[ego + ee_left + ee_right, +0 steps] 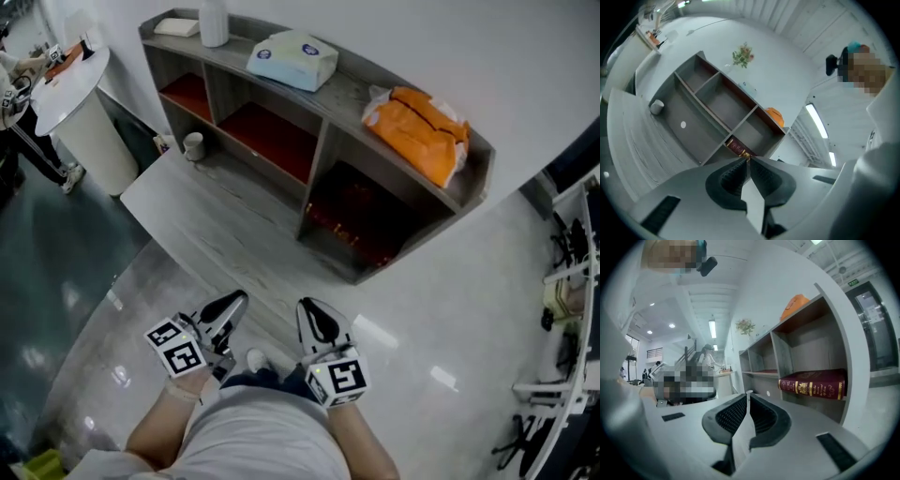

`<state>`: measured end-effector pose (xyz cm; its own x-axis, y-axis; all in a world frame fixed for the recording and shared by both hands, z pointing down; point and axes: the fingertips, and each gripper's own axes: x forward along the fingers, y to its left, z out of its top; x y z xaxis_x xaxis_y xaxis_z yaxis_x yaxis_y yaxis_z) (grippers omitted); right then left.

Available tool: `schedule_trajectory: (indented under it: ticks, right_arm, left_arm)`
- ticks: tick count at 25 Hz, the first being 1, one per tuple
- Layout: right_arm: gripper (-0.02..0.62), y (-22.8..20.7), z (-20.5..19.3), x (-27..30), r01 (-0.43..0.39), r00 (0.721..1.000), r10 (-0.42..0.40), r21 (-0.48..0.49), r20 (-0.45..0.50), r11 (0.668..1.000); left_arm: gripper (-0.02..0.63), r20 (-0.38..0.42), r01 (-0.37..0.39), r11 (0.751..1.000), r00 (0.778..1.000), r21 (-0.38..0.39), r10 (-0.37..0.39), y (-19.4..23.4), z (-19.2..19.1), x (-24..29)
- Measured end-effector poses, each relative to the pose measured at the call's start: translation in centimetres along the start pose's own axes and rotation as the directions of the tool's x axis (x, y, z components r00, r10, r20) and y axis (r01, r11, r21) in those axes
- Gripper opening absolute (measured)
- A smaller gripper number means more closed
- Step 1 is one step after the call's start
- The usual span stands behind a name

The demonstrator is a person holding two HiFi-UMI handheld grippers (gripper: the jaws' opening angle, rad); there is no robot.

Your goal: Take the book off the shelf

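A dark red book with gold print lies flat in the right compartment of the low grey shelf. It shows clearly in the right gripper view and as a sliver just beyond the jaws in the left gripper view. My left gripper and right gripper hover side by side over the floor, well short of the shelf. Both have their jaws pressed together with nothing between them, as seen at the left gripper and the right gripper.
On the shelf top lie a tissue pack, an orange bag and a white bottle. A cup stands on the low platform by the shelf. A round white table stands at the left, a rack at the right.
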<state>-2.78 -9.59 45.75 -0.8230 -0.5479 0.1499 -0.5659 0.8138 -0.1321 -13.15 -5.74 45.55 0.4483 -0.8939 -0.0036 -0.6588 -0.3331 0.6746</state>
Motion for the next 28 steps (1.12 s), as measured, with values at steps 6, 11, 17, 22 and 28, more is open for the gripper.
schedule_trajectory:
  ticks: [6, 11, 17, 22, 28]
  right_arm:
    - [0.032, -3.4, 0.8, -1.0, 0.051, 0.999, -0.050, 0.052, -0.003, 0.997]
    - [0.032, -7.1, 1.8, -1.8, 0.083, 0.997, -0.083, 0.066, -0.006, 0.994]
    - [0.032, -10.9, 2.0, -3.2, 0.131, 0.991, -0.129, 0.097, -0.020, 0.987]
    - [0.032, -13.2, 1.6, -4.3, 0.155, 0.988, -0.153, 0.111, -0.028, 0.982]
    - [0.032, -15.8, 1.1, -5.8, 0.223, 0.975, -0.219, 0.153, -0.038, 0.963]
  left_arm:
    - [0.025, 0.028, 0.062, 0.971, 0.998, -0.232, -0.057, 0.7, 0.2, 5.4]
    - [0.092, 0.032, 0.064, 0.902, 0.998, -0.427, -0.056, 1.3, -1.0, 10.3]
    - [0.229, 0.082, 0.091, 0.785, 0.995, -0.612, -0.051, 2.0, -1.2, 16.1]
    - [0.256, 0.066, 0.076, 0.762, 0.997, -0.643, -0.044, 3.1, -2.0, 19.9]
    - [0.289, 0.005, 0.026, 0.764, 1.000, -0.645, -0.030, 4.1, -2.8, 23.9]
